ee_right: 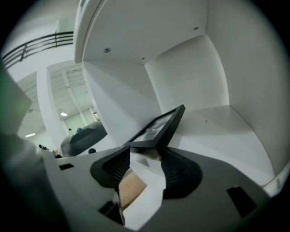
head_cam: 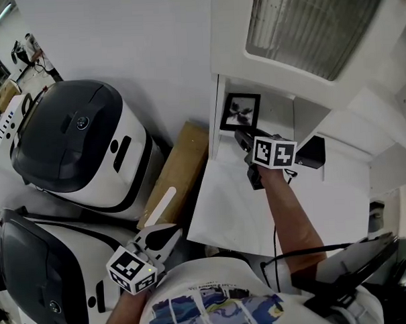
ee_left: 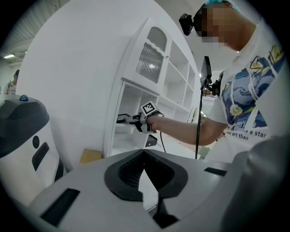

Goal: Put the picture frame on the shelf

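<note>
Picture frame (ee_right: 156, 128) stands at left rear corner of shelf (ee_right: 217, 127), just ahead of right gripper (ee_right: 145, 156); jaws released; left gripper (ee_left: 144, 170) clenched empty, well apart.

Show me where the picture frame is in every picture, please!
Head view: the picture frame stands in the white shelf, upper middle, just past the right gripper.
Left gripper view: the frame cannot be made out; only the right gripper reaching into the shelf shows.
Right gripper view: the frame sits at centre, just ahead of the open jaws.
Shared landmark: the white shelf.
</note>
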